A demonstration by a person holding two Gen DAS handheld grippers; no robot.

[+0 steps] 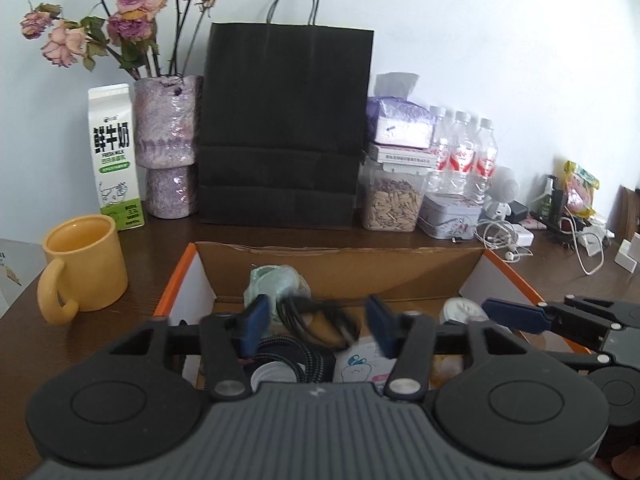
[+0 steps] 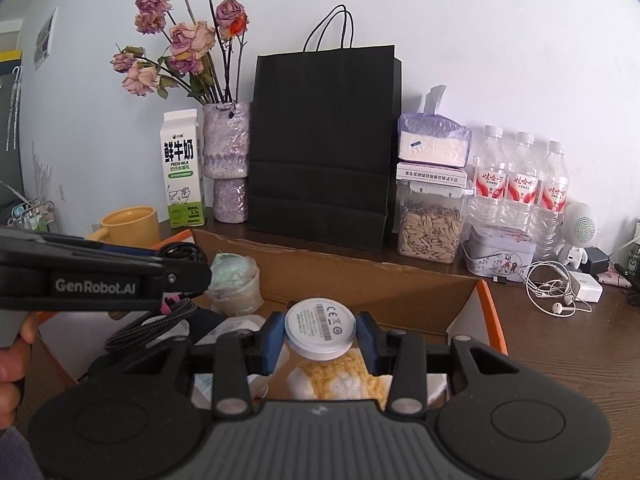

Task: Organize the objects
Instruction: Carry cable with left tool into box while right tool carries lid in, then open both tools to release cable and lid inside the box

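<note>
An open cardboard box (image 1: 340, 264) with orange edges sits on the dark wooden table and also shows in the right wrist view (image 2: 360, 276). My left gripper (image 1: 318, 322) hangs over it with its jaws wide apart; a bundle of black cable (image 1: 320, 316) lies between the blue pads (image 1: 256, 320), and contact is unclear. My right gripper (image 2: 320, 334) is shut on a round white disc (image 2: 320, 328) with a label, held above a yellow and white knitted item (image 2: 340, 376). The box also holds a braided cable (image 2: 148, 328), a wrapped greenish roll (image 2: 234, 280) and a printed packet (image 1: 364, 364).
A yellow mug (image 1: 82, 264) stands left of the box. Along the wall are a milk carton (image 1: 114, 156), a vase of dried roses (image 1: 168, 144), a black paper bag (image 1: 284, 124), a seed jar (image 1: 392, 200), water bottles (image 1: 464, 152), a tin (image 1: 452, 212) and tangled earphones (image 1: 504, 240).
</note>
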